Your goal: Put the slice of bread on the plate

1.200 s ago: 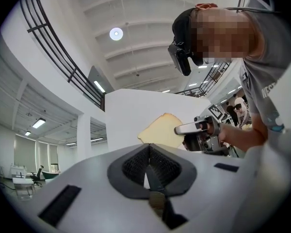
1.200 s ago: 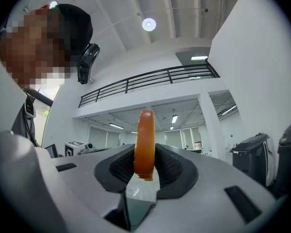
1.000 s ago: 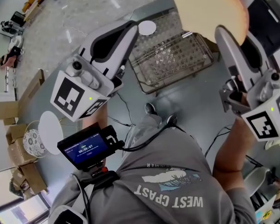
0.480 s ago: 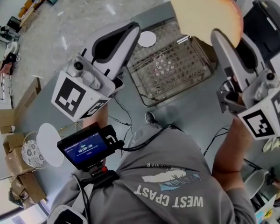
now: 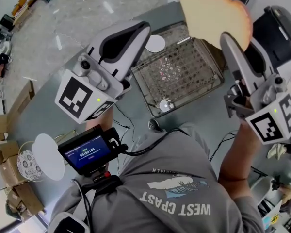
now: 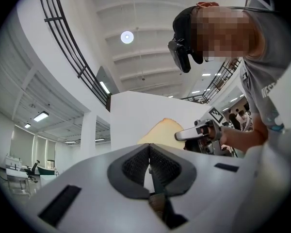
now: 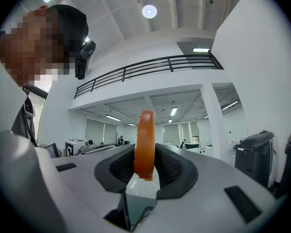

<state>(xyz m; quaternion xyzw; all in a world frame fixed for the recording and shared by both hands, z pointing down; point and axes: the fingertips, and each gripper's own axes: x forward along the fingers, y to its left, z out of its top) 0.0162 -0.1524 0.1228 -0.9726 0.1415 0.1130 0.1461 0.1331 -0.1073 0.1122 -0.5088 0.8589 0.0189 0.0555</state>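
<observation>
Nearest you, a small screen unit (image 5: pixel 87 153) sits at your chest, and a white plate (image 5: pixel 48 155) lies low at your left. Above these, the left gripper (image 5: pixel 141 32) is raised with its jaws pressed together on nothing. The right gripper (image 5: pixel 228 39) pinches the slice of bread (image 5: pixel 213 14) by its lower edge. In the right gripper view the crust stands edge-on between the pads (image 7: pixel 117 168), with the broad faces against them. The slice projects beyond the jaw tips, its long axis roughly in line with the jaws, so it is held in the air, well apart from any plate. Below and beyond the tips a wire rack (image 5: pixel 184 74) rests on the grey table (image 5: pixel 203 115), with a small white disc (image 5: pixel 155 43) just beside its far left corner. Whether that disc or the plate at your left is the target cannot be told. Both lie to the left of the bread, on the empty gripper's side. The coming move, as judged, calls for you to carry the slice leftward and tip it from on edge to flat before you part the jaws.
</observation>
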